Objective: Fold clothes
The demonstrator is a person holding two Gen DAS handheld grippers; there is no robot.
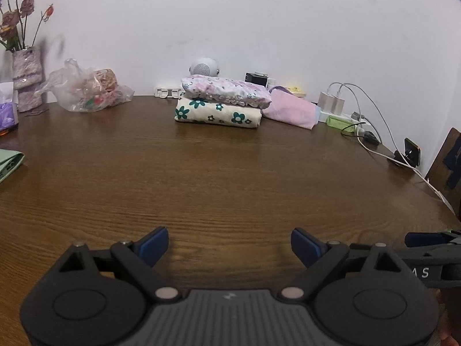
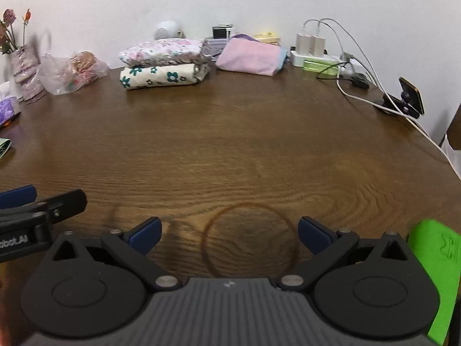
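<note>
- At the far left, only the left wrist view shows much of the pale green folded item point(image 1: 10, 163) on the table edge; the right wrist view catches just a sliver.
- A fuzzy lilac vase point(image 1: 26, 77) of dried flowers stands by the white wall, with a crinkled clear plastic bag point(image 1: 86, 89) of snacks just beside it.
- The left gripper point(image 1: 229, 245) hovers low over the wooden table point(image 1: 230, 173), blue pads spread wide with nothing between them.
- The folded clothes sit at the back centre: a cream cloth with teal flowers point(image 1: 217, 114) lies flat, and a pink floral garment with a frilled edge point(image 1: 226, 90) is stacked on it.
- A soft pink folded cloth point(image 1: 291, 109) lies just right of the stack, touching it in the left view, apart in the right.
- The right gripper point(image 2: 229, 235) is likewise wide open and empty; between its pads a dark ring stain point(image 2: 249, 240) marks the wood grain, seen only here.
- White chargers point(image 2: 310, 44) and looping cables occupy the back right, near a small black stand point(image 2: 409, 98).
- A bright green sheet point(image 2: 438, 262) at the near right appears only in the right wrist view.
</note>
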